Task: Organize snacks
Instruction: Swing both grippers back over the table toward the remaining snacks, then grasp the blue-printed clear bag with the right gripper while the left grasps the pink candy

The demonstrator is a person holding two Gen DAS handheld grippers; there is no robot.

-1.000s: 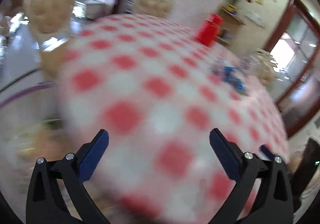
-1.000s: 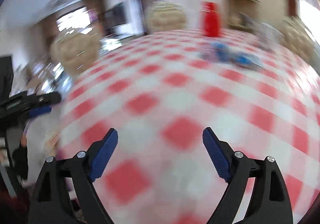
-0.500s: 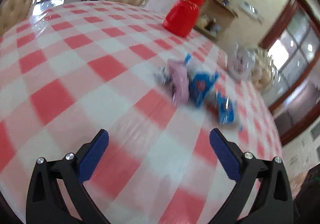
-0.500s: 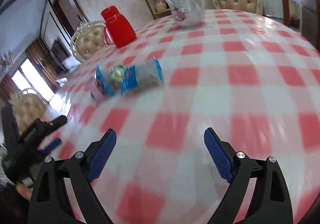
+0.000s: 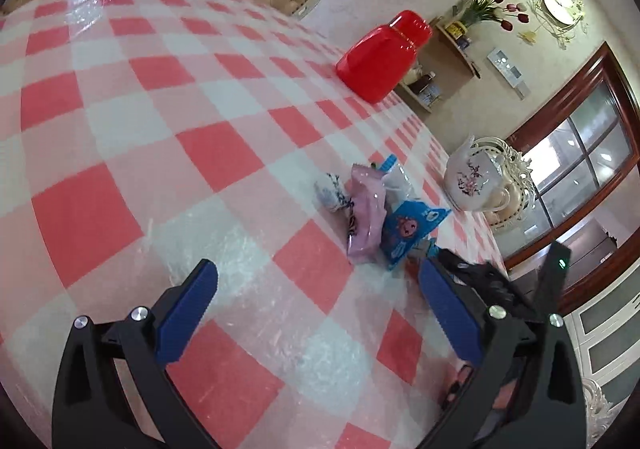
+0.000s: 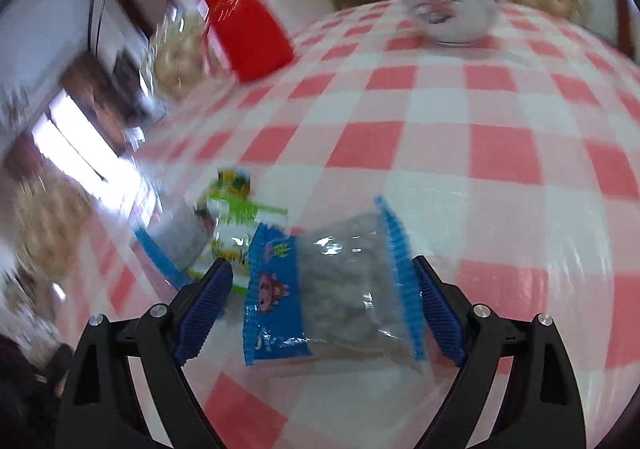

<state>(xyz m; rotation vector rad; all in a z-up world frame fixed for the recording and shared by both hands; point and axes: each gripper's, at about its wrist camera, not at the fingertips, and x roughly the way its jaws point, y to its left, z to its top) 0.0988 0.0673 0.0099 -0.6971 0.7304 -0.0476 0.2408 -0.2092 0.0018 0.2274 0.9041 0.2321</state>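
Red-and-white checked cloth [image 5: 208, 153] covers a dining table. At left, the left gripper [image 5: 316, 313] hovers wide open and empty over bare cloth, short of the snack pile [image 5: 372, 209]. At right, the right gripper [image 6: 322, 309] straddles a blue-edged packet [image 6: 340, 289], jaws spread wide, gripping nothing. Light, crinkly and probably slippery, the packet looks best pinched across its filled middle.

Left gripper [image 5: 314, 301]: jaws spread wide, nothing between the blue pads [image 5: 186, 311], held low and tilted over the surface. Right gripper [image 6: 322, 303]: jaws equally wide, not clamped on anything, angled downward; its black frame shows beyond the left gripper's right finger.
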